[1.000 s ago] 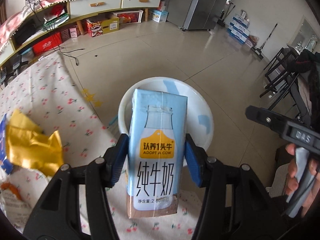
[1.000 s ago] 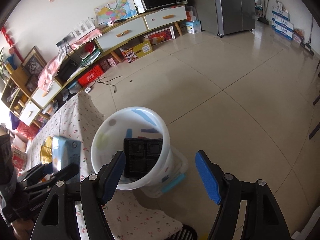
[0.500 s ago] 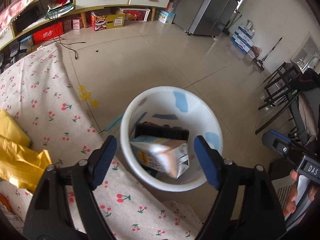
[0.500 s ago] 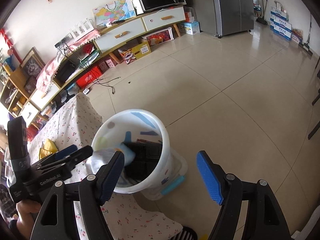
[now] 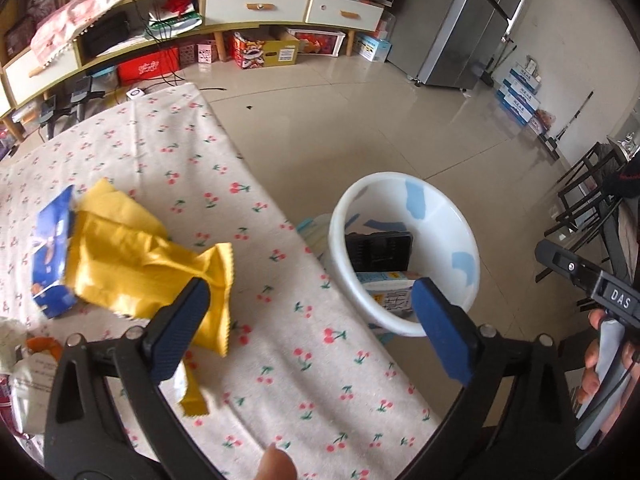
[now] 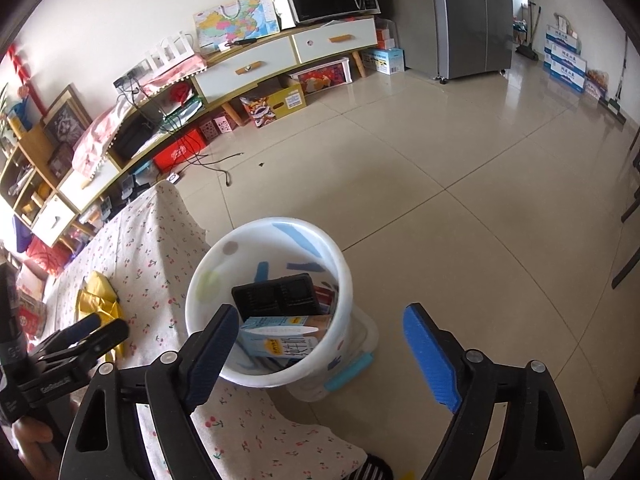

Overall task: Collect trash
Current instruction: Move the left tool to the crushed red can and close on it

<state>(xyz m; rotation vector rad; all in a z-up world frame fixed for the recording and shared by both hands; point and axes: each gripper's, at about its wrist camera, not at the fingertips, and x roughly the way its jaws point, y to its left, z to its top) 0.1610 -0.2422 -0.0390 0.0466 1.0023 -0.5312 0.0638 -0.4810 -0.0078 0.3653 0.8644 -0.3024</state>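
A white bucket stands on the floor by the table's edge; it also shows in the right wrist view. A milk carton lies on its side inside it, against a black tray. My left gripper is open and empty above the cherry-print tablecloth. A yellow wrapper and a blue packet lie on the cloth to its left. My right gripper is open and empty above the bucket's near rim.
More packaging lies at the table's left edge. A low TV cabinet with boxes under it lines the far wall. A grey fridge stands at the back right. Black chairs stand to the right.
My left gripper opened and dropped the milk carton into the bucket, then swung left over the table. The right gripper has barely moved.
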